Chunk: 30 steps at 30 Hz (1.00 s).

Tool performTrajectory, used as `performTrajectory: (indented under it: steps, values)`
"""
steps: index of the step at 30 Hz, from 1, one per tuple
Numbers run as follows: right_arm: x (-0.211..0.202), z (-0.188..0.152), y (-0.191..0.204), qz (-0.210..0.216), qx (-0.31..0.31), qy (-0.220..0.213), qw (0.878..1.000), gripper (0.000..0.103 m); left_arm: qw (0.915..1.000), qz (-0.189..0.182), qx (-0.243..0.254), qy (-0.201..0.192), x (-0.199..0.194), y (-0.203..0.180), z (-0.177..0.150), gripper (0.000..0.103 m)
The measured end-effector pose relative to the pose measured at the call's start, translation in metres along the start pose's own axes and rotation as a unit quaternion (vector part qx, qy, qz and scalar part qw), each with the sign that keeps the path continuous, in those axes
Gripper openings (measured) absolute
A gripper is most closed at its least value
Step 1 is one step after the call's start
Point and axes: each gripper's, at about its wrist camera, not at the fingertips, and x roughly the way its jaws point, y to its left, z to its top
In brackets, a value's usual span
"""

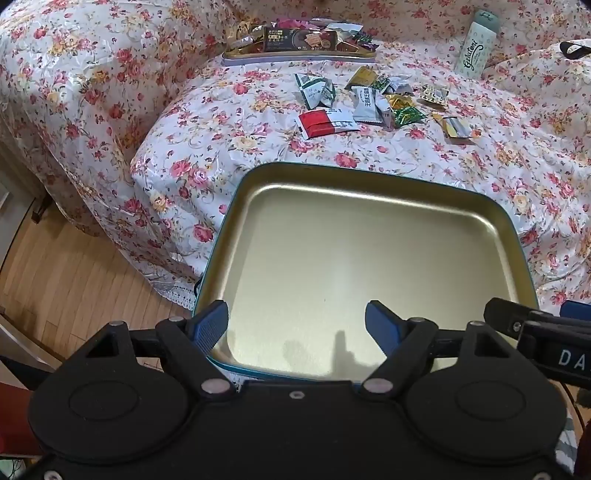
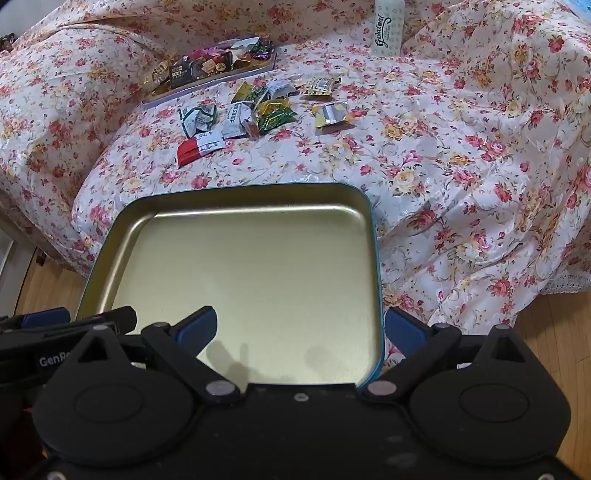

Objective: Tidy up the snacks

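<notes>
An empty gold tin tray with a teal rim (image 1: 369, 186) (image 2: 258, 192) lies on the floral cloth at the near edge. My left gripper (image 1: 297, 325) is open over the tray's near left corner. My right gripper (image 2: 301, 328) is open and straddles the tray's near right rim. Several loose snack packets lie beyond the tray, among them a red and white one (image 1: 327, 123) (image 2: 199, 146) and green ones (image 1: 408, 116) (image 2: 275, 118). A second flat tin (image 1: 299, 57) (image 2: 207, 79) heaped with snacks stands at the far side.
A pale tube labelled Gelatoni (image 1: 476, 46) (image 2: 388, 27) stands at the back right. The floral cloth (image 1: 221, 122) drapes over the edge to a wooden floor (image 1: 74, 273) (image 2: 554, 350). The right gripper shows at the left view's right edge (image 1: 535, 328).
</notes>
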Motion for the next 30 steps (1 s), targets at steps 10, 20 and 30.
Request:
performTrajectory:
  steps: [10, 20, 30]
  values:
    - [0.0017, -0.0030, 0.0008, 0.001, 0.000, 0.001, 1.000, 0.103, 1.0000, 0.001, 0.000, 0.004, 0.0009, -0.0016, -0.0022, 0.082]
    - [0.0032, -0.0047, 0.0018, 0.003, 0.001, 0.003, 1.000, 0.103, 1.0000, -0.001, -0.001, 0.003, 0.0051, -0.0011, -0.0033, 0.082]
    - [0.0043, -0.0063, 0.0024, 0.004, 0.001, 0.002, 1.000, 0.103, 1.0000, -0.002, -0.002, 0.003, 0.0050, -0.0009, -0.0027, 0.082]
